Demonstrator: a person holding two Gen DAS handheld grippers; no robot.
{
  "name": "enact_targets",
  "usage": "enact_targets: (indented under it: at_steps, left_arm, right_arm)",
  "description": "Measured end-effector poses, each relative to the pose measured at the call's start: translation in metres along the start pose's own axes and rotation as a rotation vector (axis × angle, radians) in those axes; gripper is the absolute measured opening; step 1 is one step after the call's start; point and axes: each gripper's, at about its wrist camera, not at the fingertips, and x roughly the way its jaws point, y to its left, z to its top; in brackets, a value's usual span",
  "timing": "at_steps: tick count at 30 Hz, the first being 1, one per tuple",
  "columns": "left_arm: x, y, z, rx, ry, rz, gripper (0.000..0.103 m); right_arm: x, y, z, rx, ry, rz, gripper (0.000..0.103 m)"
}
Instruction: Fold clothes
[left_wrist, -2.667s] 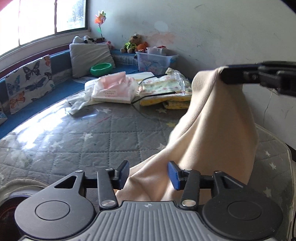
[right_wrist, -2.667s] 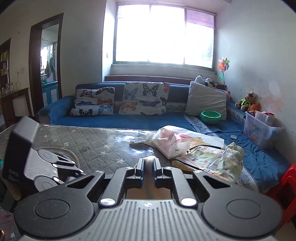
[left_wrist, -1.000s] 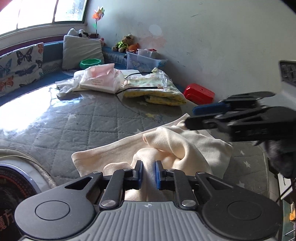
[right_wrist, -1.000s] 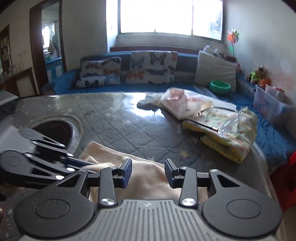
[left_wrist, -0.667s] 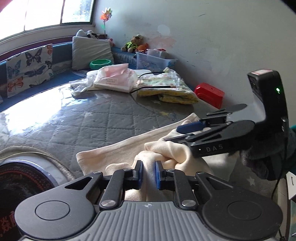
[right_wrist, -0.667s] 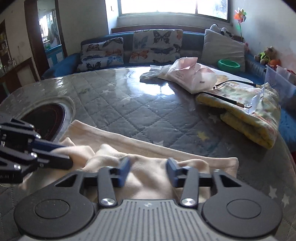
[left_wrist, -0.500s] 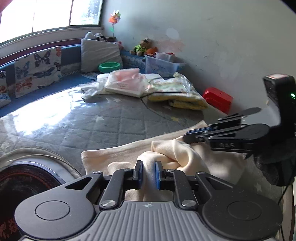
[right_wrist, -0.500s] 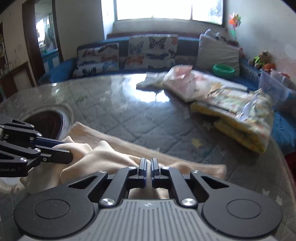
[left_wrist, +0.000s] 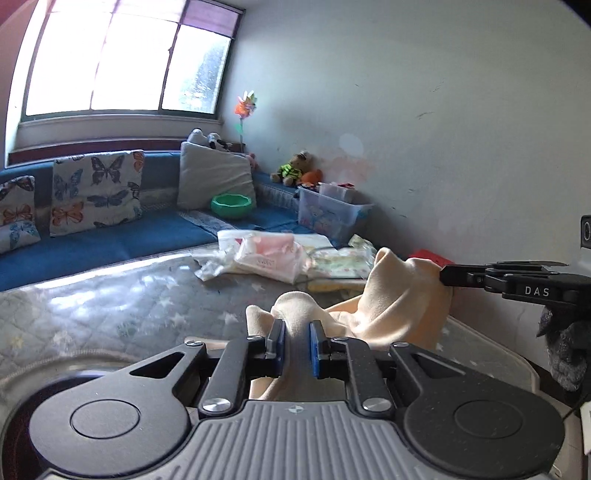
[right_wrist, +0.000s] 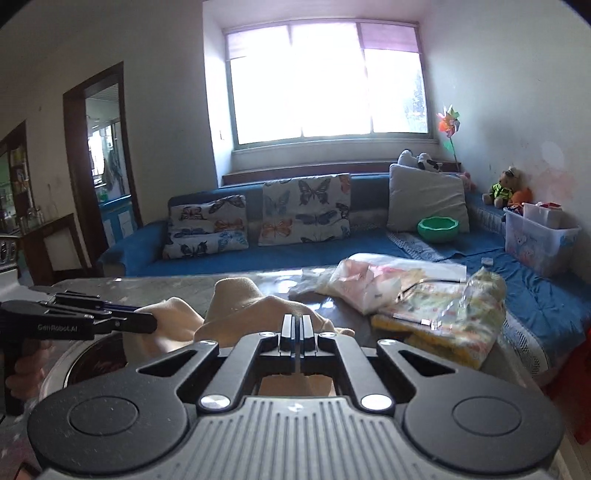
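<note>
1. The left gripper (left_wrist: 295, 343) has its blue-padded jaws drawn in to a narrow gap, pinching a bunched ridge of the cream garment (left_wrist: 402, 295) between them.
2. The right gripper (right_wrist: 296, 325) is pressed almost fully together, with a thin fold of the same cream garment caught at its tips; in the left wrist view it reaches in from the side, clamped on a raised corner of the cloth.
3. The cream garment hangs lifted between the two grips, its lower part draping toward the quilted table (left_wrist: 129, 306) just beneath them.
4. Judged from this, the step is raising and spreading the cloth for a fold. It would go best if both grips rise level and draw apart evenly, so the bunched middle pulls flat before the cloth is laid down. A lopsided pull could twist it or slip the thin pinch on the right.
5. Beyond the garment, on the far side of the table, lie a pink plastic-wrapped bundle (left_wrist: 269, 256) and a yellow patterned bundle (right_wrist: 443, 314).
6. Past the table runs a blue sofa (right_wrist: 258, 258) with butterfly cushions (right_wrist: 306, 208), a green bowl (right_wrist: 438, 228) and a clear storage box (right_wrist: 535, 240), all under a bright window (right_wrist: 325, 81).
</note>
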Motion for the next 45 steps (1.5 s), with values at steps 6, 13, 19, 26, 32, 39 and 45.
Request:
enact_targets:
  at_steps: [6, 13, 19, 26, 32, 39, 45]
  left_arm:
    - [-0.025, -0.009, -0.042, 0.071, 0.107, -0.006, 0.016]
    - [-0.042, -0.016, -0.067, 0.118, 0.168, -0.026, 0.021]
    - [-0.056, -0.017, -0.075, 0.118, 0.168, -0.023, 0.021]
    - [-0.068, -0.005, -0.067, 0.078, 0.133, 0.004, 0.021]
    - [-0.074, 0.007, -0.045, 0.052, 0.076, 0.035, 0.020]
    - [-0.053, -0.002, -0.025, 0.071, 0.069, 0.025, 0.022]
    - [-0.023, -0.019, -0.020, 0.097, 0.120, 0.003, 0.031]
  right_arm:
    - [-0.025, 0.015, -0.063, -0.043, 0.208, 0.007, 0.001]
    - [-0.030, 0.032, -0.065, -0.095, 0.236, 0.009, 0.010]
    - [0.013, 0.057, -0.027, -0.123, 0.177, 0.074, 0.036]
    - [0.094, 0.040, -0.004, 0.089, 0.270, 0.090, 0.041]
    - [0.099, 0.046, -0.034, -0.019, 0.385, 0.095, 0.017]
    - [0.040, 0.058, -0.062, -0.165, 0.403, 0.091, 0.005]
    - [0.004, 0.066, -0.086, -0.230, 0.452, 0.112, 0.005]
